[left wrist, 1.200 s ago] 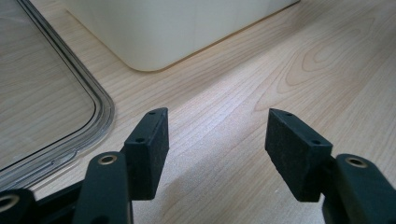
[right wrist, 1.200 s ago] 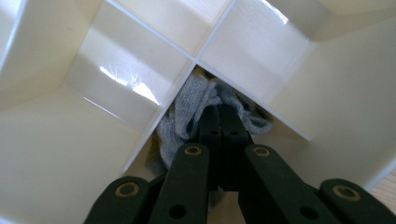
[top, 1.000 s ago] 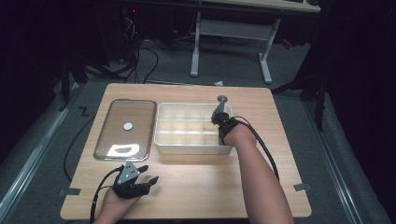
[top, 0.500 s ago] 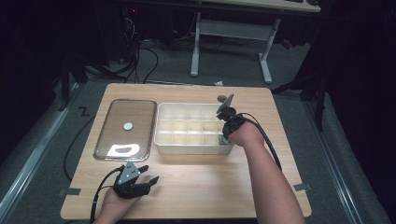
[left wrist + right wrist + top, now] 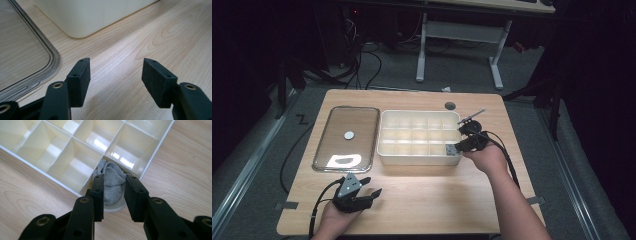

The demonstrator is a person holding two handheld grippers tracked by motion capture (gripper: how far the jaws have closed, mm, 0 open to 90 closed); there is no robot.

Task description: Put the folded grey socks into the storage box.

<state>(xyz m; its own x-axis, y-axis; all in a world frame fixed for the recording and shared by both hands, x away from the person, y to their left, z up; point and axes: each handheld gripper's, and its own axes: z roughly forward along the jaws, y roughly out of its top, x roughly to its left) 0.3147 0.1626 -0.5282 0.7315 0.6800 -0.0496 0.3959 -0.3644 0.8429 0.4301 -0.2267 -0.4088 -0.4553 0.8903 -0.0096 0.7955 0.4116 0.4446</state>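
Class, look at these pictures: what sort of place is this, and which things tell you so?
Probably a lab or workshop: a wooden table under a spotlight in a dark room, loose cables on the floor, and a desk frame behind.

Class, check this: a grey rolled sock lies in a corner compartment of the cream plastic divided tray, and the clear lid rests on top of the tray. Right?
Not quite. The clear lid lies flat on the table beside the cream plastic divided tray, as the high view shows. The grey rolled sock does sit in a corner compartment.

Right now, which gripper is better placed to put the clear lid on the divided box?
Left. The left gripper rests open just below the clear lid. The right gripper, jaws just opened, hangs over the grey sock in the divided box's corner compartment.
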